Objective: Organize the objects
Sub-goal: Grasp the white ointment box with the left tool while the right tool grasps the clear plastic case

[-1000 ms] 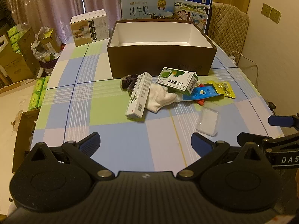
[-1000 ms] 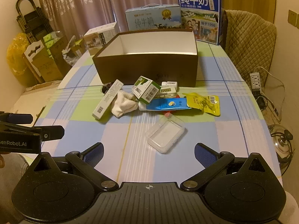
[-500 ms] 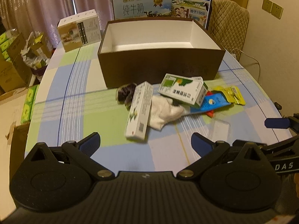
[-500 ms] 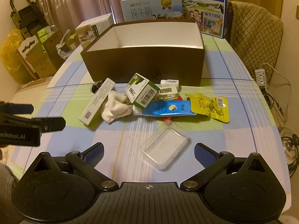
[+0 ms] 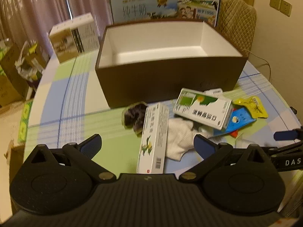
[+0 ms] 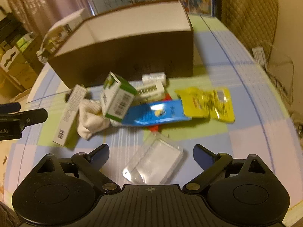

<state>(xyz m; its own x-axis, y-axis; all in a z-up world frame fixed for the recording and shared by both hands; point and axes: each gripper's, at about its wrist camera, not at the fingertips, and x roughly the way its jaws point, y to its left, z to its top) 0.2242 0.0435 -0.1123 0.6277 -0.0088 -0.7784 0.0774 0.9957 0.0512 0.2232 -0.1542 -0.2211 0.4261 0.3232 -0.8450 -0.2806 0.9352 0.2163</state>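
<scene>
A brown box (image 5: 170, 75) with a white inside stands open at the back of the checked table. In front of it lies a pile: a long white carton (image 5: 154, 140), a white sock (image 5: 180, 134), a dark furry scrunchie (image 5: 132, 116), a green-and-white carton (image 5: 203, 109), a blue pouch (image 6: 157, 112), a yellow packet (image 6: 208, 102) and a clear plastic case (image 6: 153, 164). My left gripper (image 5: 147, 143) is open, its fingers either side of the long carton's near end. My right gripper (image 6: 151, 154) is open over the clear case.
Milk cartons (image 5: 144, 5) and a white product box (image 5: 74, 36) stand behind and left of the brown box. A quilted chair (image 5: 236, 26) is at the far right. Cardboard boxes (image 5: 9, 79) sit on the floor left of the table.
Both grippers have moved forward and down toward the pile. The long carton now lies between the left fingers and the clear case between the right fingers. Both stay open.
</scene>
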